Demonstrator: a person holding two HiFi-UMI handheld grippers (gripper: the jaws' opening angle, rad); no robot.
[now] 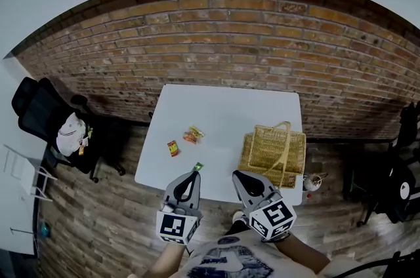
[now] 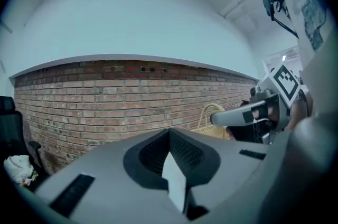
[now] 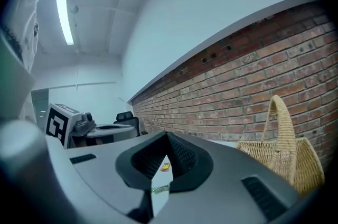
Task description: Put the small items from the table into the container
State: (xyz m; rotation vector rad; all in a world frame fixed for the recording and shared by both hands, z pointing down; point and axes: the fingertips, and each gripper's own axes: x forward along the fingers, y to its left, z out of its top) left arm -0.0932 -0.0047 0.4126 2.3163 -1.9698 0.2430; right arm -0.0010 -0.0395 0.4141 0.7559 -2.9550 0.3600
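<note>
A white table [image 1: 223, 113] stands against a brick wall. On it lie a red packet [image 1: 172, 148], orange and yellow packets [image 1: 193, 134] and a small green item [image 1: 197, 166] at the near edge. A wicker basket [image 1: 272, 152] with a handle sits at the table's right; it also shows in the left gripper view [image 2: 211, 121] and the right gripper view [image 3: 282, 157]. My left gripper [image 1: 191, 176] hovers at the near edge by the green item, jaws shut and empty. My right gripper [image 1: 241, 176] is beside it, left of the basket, jaws together with nothing held.
A black office chair [image 1: 42, 116] with a white bag on it stands left of the table. A white stand [image 1: 20, 188] is at the far left, dark equipment [image 1: 400, 185] at the right, and a small object [image 1: 313, 182] lies on the floor near the basket corner.
</note>
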